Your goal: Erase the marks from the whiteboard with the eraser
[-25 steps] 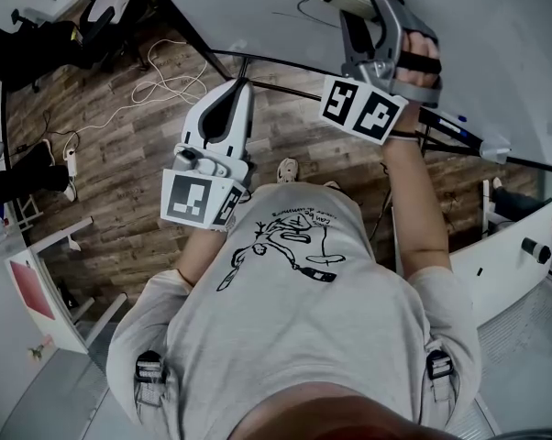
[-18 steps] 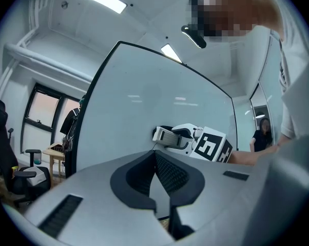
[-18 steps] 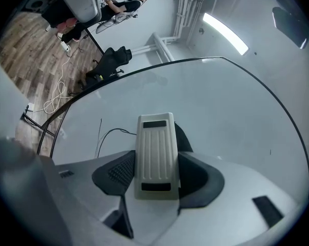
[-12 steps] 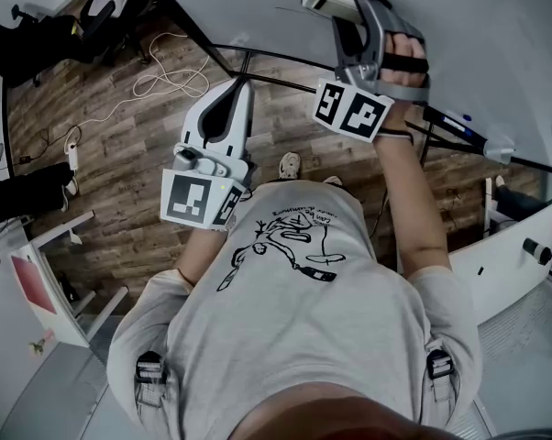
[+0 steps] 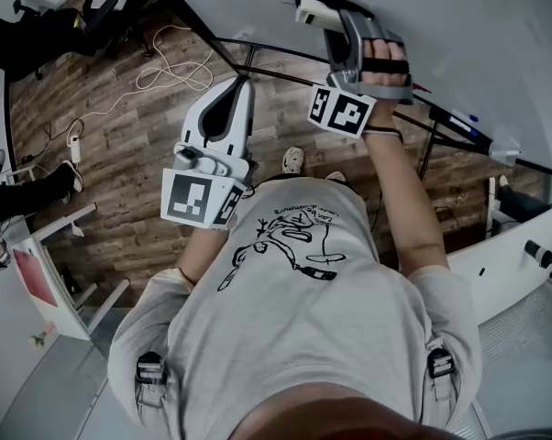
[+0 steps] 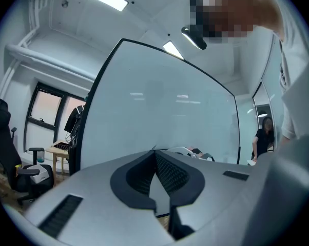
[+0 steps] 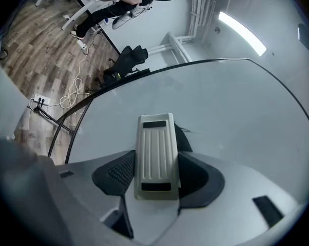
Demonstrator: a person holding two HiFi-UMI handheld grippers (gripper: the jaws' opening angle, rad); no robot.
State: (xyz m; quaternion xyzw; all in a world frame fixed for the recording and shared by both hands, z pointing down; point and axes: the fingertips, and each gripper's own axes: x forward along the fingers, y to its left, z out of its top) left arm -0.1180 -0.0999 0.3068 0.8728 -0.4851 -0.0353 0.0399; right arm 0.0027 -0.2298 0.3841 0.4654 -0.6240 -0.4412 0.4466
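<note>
The whiteboard (image 5: 459, 35) fills the upper right of the head view. My right gripper (image 5: 340, 26) is raised against it, shut on a white ribbed eraser (image 5: 314, 9) that lies flat on the board. In the right gripper view the eraser (image 7: 154, 142) sits between the jaws of the right gripper (image 7: 155, 162), and a thin dark mark (image 7: 188, 132) shows beside its right edge. My left gripper (image 5: 226, 108) hangs lower, near the board's bottom edge, shut with nothing in it. In the left gripper view its fingertips (image 6: 155, 157) meet in front of the whiteboard (image 6: 159, 106).
The board's black stand (image 5: 248, 62) and its pen ledge with markers (image 5: 459, 119) run below the right arm. Cables (image 5: 166, 58) lie on the wooden floor. A white desk (image 5: 505, 255) stands at right, a seated person's leg (image 5: 28, 191) at left.
My right gripper has slid the eraser up and to the left along the board. The left gripper has stayed where it was.
</note>
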